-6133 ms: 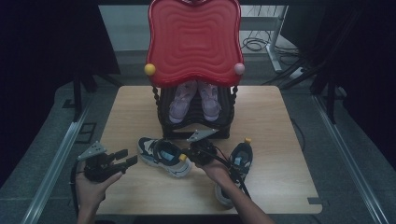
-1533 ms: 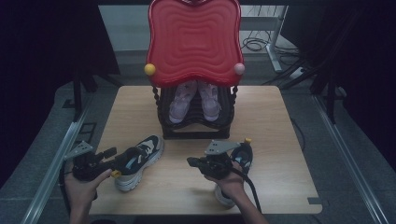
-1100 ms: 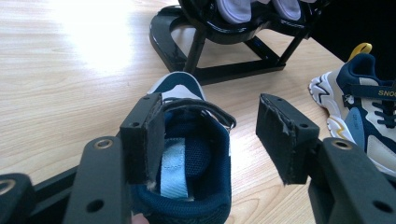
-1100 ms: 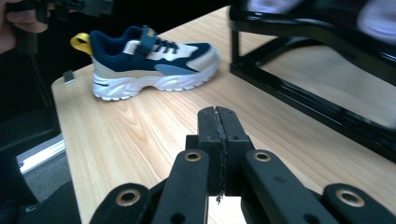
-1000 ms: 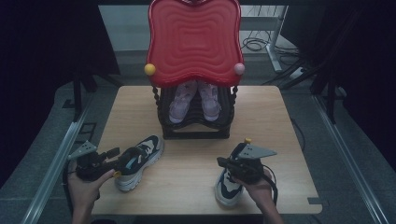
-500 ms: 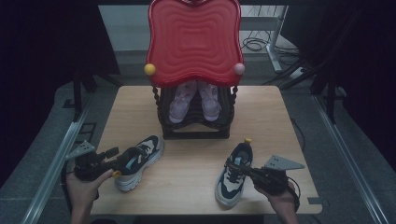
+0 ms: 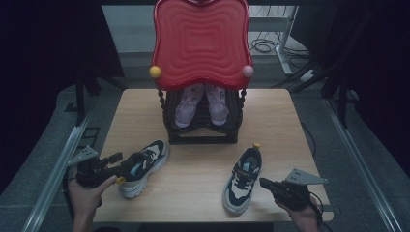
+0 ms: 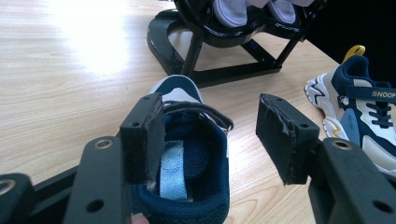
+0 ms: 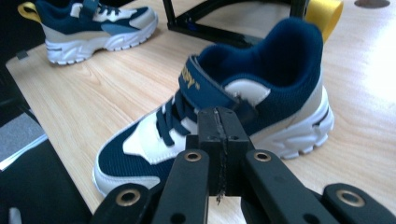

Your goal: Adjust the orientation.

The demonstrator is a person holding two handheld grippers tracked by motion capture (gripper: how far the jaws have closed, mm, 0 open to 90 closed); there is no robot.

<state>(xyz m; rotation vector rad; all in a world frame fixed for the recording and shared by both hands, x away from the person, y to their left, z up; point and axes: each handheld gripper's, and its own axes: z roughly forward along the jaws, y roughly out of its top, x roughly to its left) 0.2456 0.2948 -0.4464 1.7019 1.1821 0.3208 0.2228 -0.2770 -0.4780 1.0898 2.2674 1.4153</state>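
Landmark: black shoe rack [image 7: 200, 123] at the rear centre of the desk [image 7: 193, 193].

Left gripper [image 8: 210, 135]: jaws spread. One pad sits inside the heel opening of the left sneaker [image 7: 142, 166], the other outside it with a gap. This sneaker lies front-left of the rack.

Right gripper [image 9: 218, 140]: jaws pressed together, holding nothing, just beside the right sneaker [image 7: 242, 180]. This sneaker stands front-right of the rack.

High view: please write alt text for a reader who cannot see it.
Two navy-and-white sneakers lie apart on a wooden table; the left gripper reaches the heel of the left sneaker, while the right gripper, shut, sits beside the right sneaker. Behind them, a black rack holds pink shoes under a red board.
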